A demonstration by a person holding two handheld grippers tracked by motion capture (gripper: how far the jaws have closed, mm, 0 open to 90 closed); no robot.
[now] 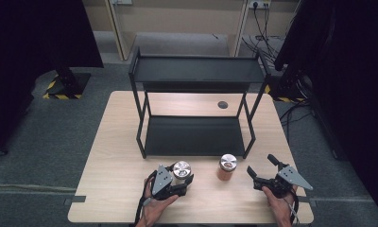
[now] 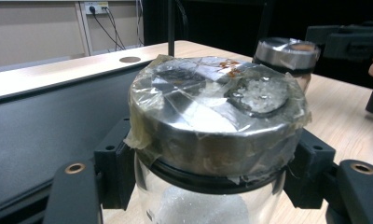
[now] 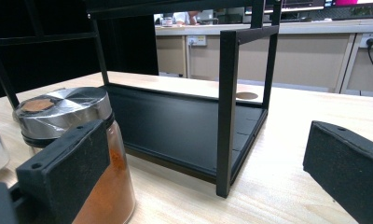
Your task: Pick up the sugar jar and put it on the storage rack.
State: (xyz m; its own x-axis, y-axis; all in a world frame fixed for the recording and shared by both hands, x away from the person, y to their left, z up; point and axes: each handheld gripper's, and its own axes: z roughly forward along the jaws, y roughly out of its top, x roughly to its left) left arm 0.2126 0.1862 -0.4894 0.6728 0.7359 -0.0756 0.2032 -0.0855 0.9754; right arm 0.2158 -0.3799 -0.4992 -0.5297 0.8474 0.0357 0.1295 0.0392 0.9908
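Behind left gripper [image 1: 177, 182] jaws, salt jar [image 2: 212, 205] base hidden.

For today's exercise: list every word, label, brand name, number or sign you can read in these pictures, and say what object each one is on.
None can be read. The salt jar held in the left gripper has only clear film taped over its steel lid, no label. The orange spice jar carries no print either. The black shelf rack and the wooden table are plain. The yellow and black stripes on the floor are markings, not text.

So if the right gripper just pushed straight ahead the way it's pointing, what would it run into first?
Probably the black rack's front corner post; it stands between the open jaws of the right gripper. The orange spice jar sits beside the left jaw, though depth is unclear.
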